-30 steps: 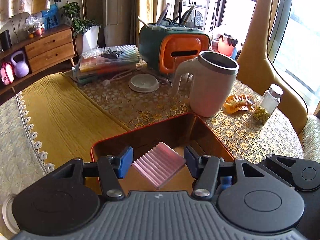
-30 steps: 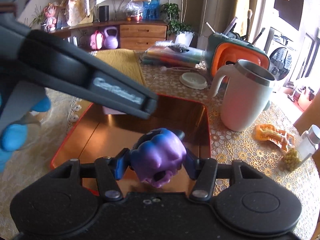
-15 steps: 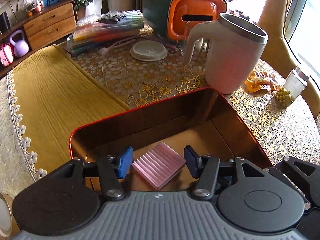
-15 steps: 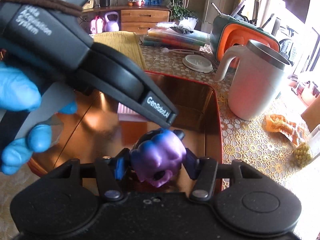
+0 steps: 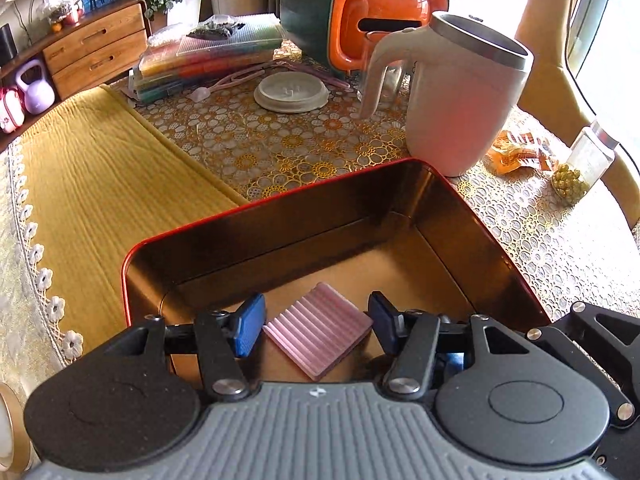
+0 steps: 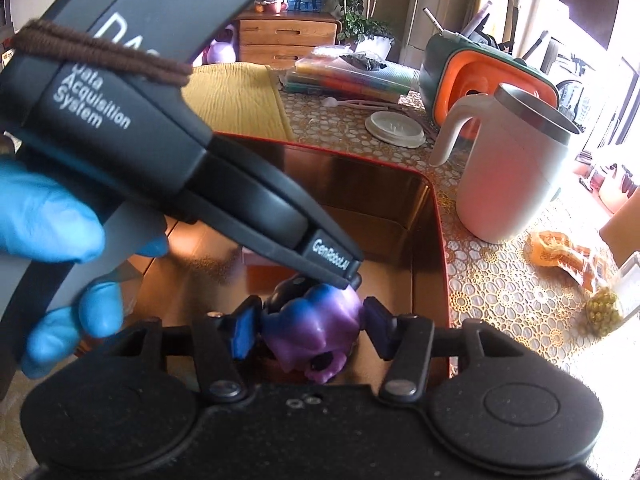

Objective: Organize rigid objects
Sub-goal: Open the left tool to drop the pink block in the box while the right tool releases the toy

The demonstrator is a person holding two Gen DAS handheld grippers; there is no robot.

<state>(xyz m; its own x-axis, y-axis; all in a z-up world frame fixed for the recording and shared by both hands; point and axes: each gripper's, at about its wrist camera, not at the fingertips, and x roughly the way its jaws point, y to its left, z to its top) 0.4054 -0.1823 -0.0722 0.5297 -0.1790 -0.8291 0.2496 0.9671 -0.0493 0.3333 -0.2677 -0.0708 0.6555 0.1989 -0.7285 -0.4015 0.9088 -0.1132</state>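
Note:
A red-rimmed tin box (image 5: 280, 200) with a shiny gold inside lies on the table. My left gripper (image 5: 316, 322) hangs low over its floor, shut on a pink ribbed square block (image 5: 320, 340) held corner to corner between the blue pads. In the right wrist view, my right gripper (image 6: 310, 326) is shut on a purple and blue toy figure (image 6: 316, 328) above the same tin box (image 6: 440, 240). The left gripper's black body (image 6: 180, 152), held by a blue-gloved hand (image 6: 48, 232), crosses in front and almost touches the toy's top.
A white mug (image 5: 460, 100) stands just behind the tin's far corner. Around it are a round lid (image 5: 291, 92), an orange and green case (image 5: 360, 20), a snack packet (image 5: 516, 152) and a bead jar (image 5: 580, 168). Stacked plastic boxes (image 5: 208, 56) and a yellow cloth (image 5: 100, 180) lie to the left.
My left gripper has sunk toward the tin with the pink block, and the tin now fills more of its view. It has swung across the right view. The right gripper has kept still.

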